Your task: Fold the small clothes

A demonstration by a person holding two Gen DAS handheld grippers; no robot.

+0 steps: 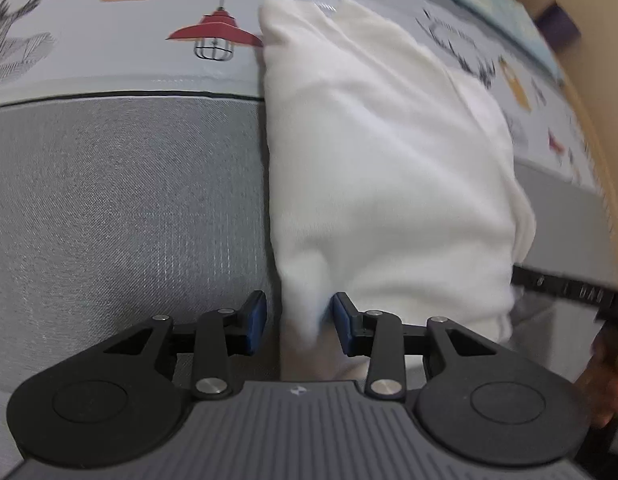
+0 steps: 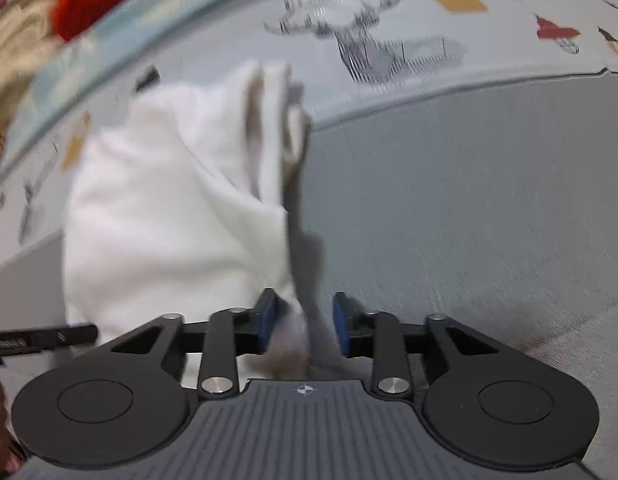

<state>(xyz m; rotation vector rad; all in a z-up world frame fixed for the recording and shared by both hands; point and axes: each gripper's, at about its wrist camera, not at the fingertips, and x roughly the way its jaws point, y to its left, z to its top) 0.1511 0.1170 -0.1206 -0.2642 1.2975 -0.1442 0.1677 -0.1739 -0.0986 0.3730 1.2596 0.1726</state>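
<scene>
One white, soft knitted garment (image 1: 381, 160) lies folded lengthwise on the grey woven surface (image 1: 121, 208), its far end reaching onto the pale printed cloth with lamps and deer (image 1: 109, 52). Its near corners are blurred and partly hidden. The left gripper (image 1: 299, 322) has its fingers partly apart around one near corner; the right gripper (image 2: 303, 322) likewise straddles the other corner, only its left pad touching. Whether either truly pinches the fabric is unclear. Open grey surface lies outward of the garment on each side. A hand (image 1: 605, 380) is cut off at the frame edge.
</scene>
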